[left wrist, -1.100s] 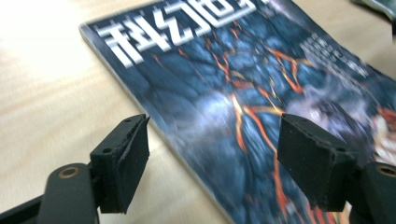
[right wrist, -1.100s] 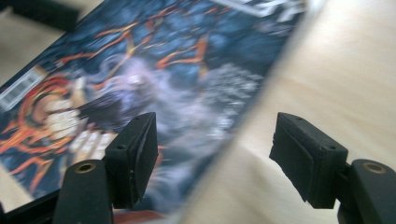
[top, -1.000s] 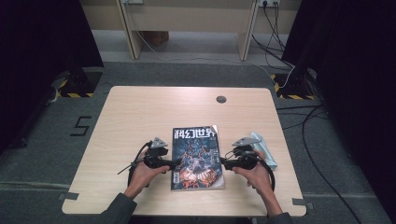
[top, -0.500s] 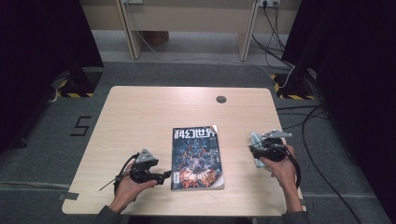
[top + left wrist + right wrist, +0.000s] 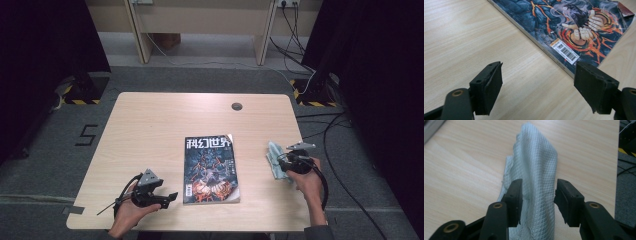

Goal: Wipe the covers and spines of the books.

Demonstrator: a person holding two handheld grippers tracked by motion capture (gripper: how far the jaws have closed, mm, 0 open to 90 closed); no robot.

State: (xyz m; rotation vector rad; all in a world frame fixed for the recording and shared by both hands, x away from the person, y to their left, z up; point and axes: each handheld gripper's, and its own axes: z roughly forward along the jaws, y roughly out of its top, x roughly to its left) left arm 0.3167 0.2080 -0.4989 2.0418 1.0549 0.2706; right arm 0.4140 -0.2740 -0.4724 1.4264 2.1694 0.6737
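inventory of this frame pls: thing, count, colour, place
table: 1, light wood, centre of the high view.
magazine: 1, dark cover with orange-red art and white title, flat on the table's near middle.
cloth: 1, pale blue-grey with a diamond weave, bunched at the table's right edge, between the right gripper's jaws.
grommet: 1, dark, round, far side of the tabletop.
cables: several, black and white, on the grey floor beyond and right of the table.
left gripper: 1, black, open over bare wood just left of the magazine's near corner.
right gripper: 1, black, jaws just been closing around the cloth; right pad not yet touching.
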